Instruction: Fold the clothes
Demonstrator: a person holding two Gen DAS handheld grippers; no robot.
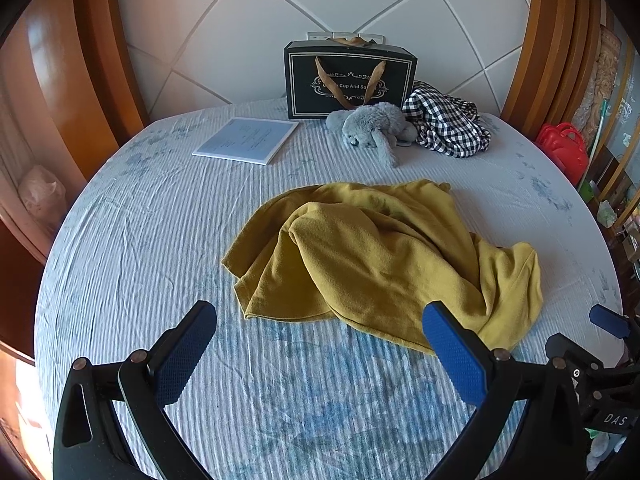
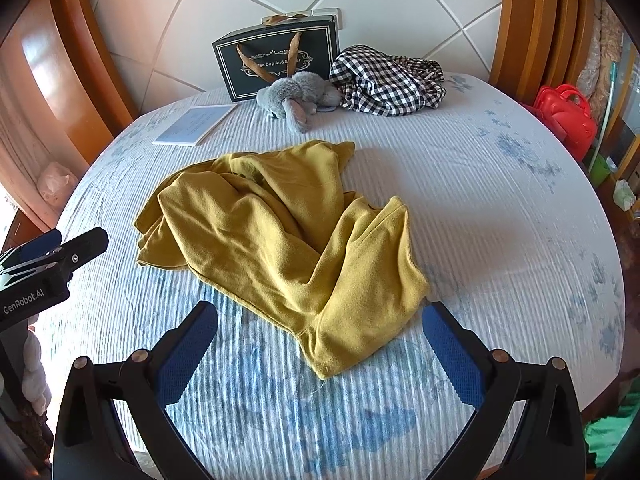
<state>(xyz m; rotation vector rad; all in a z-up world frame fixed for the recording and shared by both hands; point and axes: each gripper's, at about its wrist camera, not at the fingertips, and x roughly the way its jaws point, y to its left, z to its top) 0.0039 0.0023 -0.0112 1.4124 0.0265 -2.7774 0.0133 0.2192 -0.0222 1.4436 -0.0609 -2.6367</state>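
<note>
The crumpled yellow garment [image 2: 280, 232] is seen on the bed just ahead of the right gripper [image 2: 320, 344], its corner between the wide-spread fingers; the left gripper [image 1: 320, 344], equally wide, is held slightly farther off.

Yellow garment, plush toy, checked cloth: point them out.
yellow garment [image 2: 280, 236], right wrist view, middle of the crumpled fabric.
plush toy [image 1: 370, 126], left wrist view, grey body.
checked cloth [image 2: 384, 82], right wrist view, centre of the heap.
</note>
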